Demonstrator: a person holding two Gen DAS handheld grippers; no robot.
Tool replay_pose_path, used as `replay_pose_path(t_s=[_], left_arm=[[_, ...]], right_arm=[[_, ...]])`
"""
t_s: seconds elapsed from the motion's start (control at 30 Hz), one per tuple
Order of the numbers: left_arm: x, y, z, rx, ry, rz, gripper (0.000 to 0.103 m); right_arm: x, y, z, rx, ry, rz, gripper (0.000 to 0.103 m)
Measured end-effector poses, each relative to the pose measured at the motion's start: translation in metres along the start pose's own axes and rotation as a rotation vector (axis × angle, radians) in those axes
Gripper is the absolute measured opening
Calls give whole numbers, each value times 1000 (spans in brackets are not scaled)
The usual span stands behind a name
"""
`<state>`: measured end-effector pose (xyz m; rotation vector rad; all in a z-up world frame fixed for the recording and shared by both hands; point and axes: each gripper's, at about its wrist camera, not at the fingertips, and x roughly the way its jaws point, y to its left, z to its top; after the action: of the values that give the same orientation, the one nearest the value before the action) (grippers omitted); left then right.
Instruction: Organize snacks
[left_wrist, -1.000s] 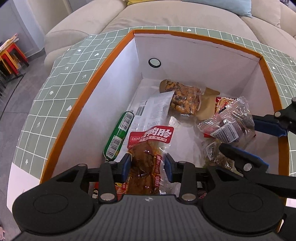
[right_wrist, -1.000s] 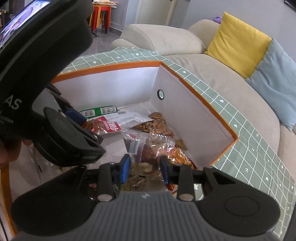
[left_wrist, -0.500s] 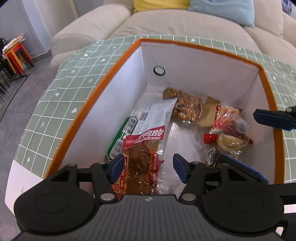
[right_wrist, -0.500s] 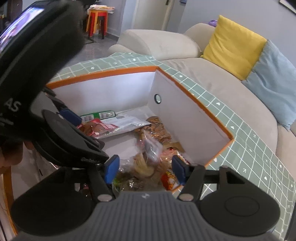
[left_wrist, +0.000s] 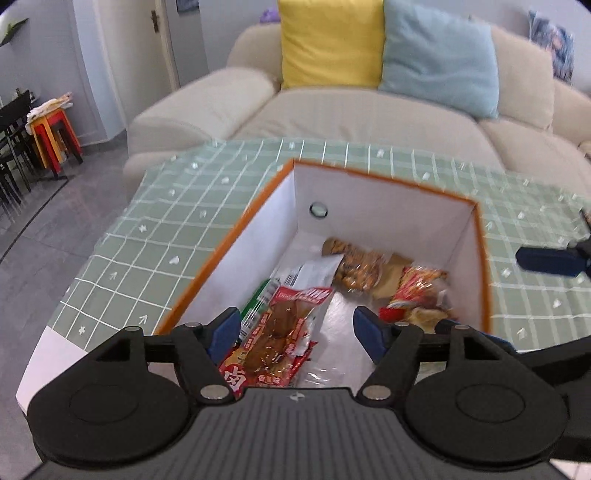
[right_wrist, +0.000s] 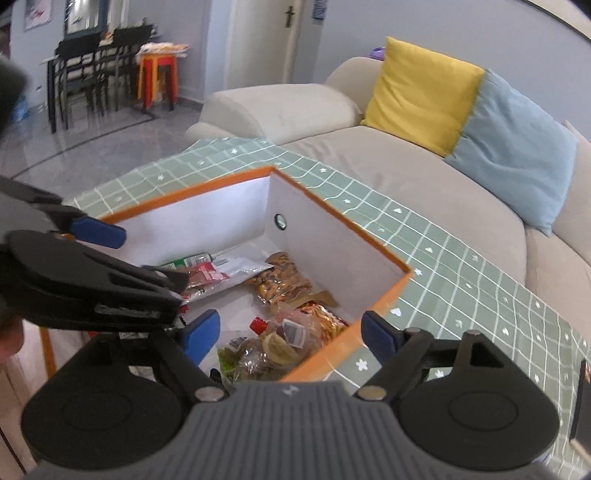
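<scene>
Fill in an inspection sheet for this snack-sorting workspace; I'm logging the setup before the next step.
Surface: table under a green grid-pattern cloth, bare apart from the box.
Job's things: orange-rimmed white box holds every snack seen: red meat packet, green sausage stick, brown nut bag, clear wrapped snacks in a loose pile.
Clutter: nothing seen outside the box.
Grippers: left gripper and right gripper both open above the box, jaws just opened, nothing pressed between them.
Cables: nothing seen.
Surroundings: beige sofa with yellow cushion and blue cushion; red and yellow stools; dark dining chairs.
</scene>
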<state>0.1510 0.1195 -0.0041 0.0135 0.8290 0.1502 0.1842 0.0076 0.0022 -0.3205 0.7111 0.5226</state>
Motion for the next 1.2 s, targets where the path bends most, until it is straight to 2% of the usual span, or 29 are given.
replay_pose_path(t_s=[0.33,0.57,0.8,1.0,1.2], left_arm=[[-65,-7,-28,-22,-148,18,82],[-97,-16,-44,-11,-205,35,82],[-107,-29,-64,53,-193,48,82],[-97,-35,-77,30,-139,29,82],[-85,-49,-92,55,-84,28,82]], right_arm=[[-58,-9,-33,196,-29,-68,83],[-104,-17,-56,314,-78,-84,88],[-137,-12,-78,329,-126,-107,95],[-142,-10,-92,320,-104,-117,97],[-132,-15,-106,360,-47,-139,97]])
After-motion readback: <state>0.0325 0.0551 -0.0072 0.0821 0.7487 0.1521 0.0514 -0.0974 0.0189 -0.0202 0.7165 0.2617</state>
